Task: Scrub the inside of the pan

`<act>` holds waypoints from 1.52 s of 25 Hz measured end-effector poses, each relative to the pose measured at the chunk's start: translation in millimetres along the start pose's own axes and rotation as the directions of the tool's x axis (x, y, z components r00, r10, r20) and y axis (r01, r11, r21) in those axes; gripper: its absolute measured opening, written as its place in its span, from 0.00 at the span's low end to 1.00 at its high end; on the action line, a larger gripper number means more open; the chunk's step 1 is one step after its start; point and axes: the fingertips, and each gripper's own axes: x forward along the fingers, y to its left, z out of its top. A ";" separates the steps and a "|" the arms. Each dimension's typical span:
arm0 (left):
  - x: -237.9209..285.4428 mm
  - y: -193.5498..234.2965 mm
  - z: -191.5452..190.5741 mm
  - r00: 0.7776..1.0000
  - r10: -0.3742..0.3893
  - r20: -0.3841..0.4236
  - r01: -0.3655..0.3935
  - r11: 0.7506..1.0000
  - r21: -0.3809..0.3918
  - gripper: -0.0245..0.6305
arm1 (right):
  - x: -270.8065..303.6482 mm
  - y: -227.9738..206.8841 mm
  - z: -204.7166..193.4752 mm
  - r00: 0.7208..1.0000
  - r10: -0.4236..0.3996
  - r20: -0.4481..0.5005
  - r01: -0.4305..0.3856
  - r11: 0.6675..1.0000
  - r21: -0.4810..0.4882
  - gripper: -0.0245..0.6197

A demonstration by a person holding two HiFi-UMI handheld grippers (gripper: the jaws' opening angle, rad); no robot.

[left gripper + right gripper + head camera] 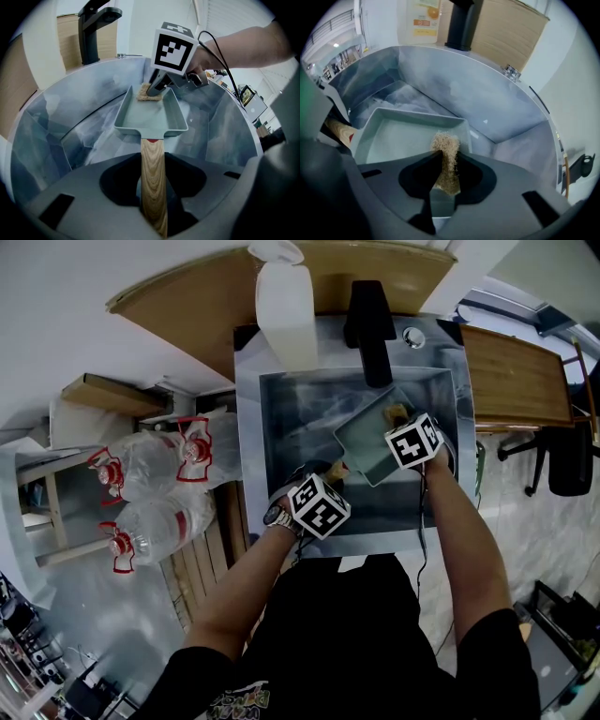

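Over the steel sink (pixel 251 427), I have both grippers down in the basin. The left gripper (pixel 153 199) is clamped on the pan's wooden handle (pixel 153 173), which runs straight up between its jaws to the pan (pixel 147 119). The pan is a grey-green rectangular tray, and it sits diagonally in the sink with its open side up and its handle end towards me.

The right gripper (pixel 445 183) holds a tan fibrous scrub pad (pixel 448 147), its jaws drawn narrow on the pad's sides and the pad's free end sticking out past them. That end reaches into the pan at the end farthest from the handle, close to the end wall. From the left gripper view it seems to rest on the pan's floor, though the wide-angle lens leaves me unsure whether it also touches the wall.

A black faucet (pixel 367 320) stands at the back rim of the sink, and a pale plastic bottle (pixel 285 306) stands just to its left against a wooden board (pixel 187 310). Large clear water bottles (pixel 150 493) with red labels lie on the floor to the left of the sink.
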 end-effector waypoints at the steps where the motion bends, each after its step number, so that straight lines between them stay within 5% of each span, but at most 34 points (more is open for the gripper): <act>1: 0.3 -0.1 0.2 1.000 -0.001 0.000 0.001 1.000 0.000 0.28 | 0.1 0.5 0.6 1.000 -0.027 0.004 0.027 0.999 -0.029 0.18; 14: 0.2 0.1 -0.2 1.000 -0.007 -0.001 0.007 1.000 -0.010 0.28 | -3.8 -1.8 1.8 0.998 -0.013 0.064 0.012 1.000 0.015 0.19; 18: 0.4 0.8 -0.6 1.000 -0.005 -0.001 0.005 1.000 -0.009 0.28 | -22.5 6.7 4.1 0.989 0.056 0.136 -0.068 0.994 0.083 0.18; 26: -0.3 0.8 -1.7 1.000 -0.004 -0.004 0.004 1.000 -0.010 0.28 | -60.3 80.8 -9.6 0.939 0.303 0.163 -0.315 0.948 0.047 0.18; 32: 0.4 0.3 -1.4 1.000 -0.004 -0.005 0.004 1.000 -0.011 0.28 | -63.2 124.2 -12.6 0.928 0.346 0.140 -0.349 0.937 -0.005 0.18; 38: 0.1 0.2 -1.9 1.000 -0.005 -0.009 0.005 1.000 -0.011 0.28 | -47.6 124.3 -18.0 0.937 0.329 0.118 -0.336 0.941 0.047 0.18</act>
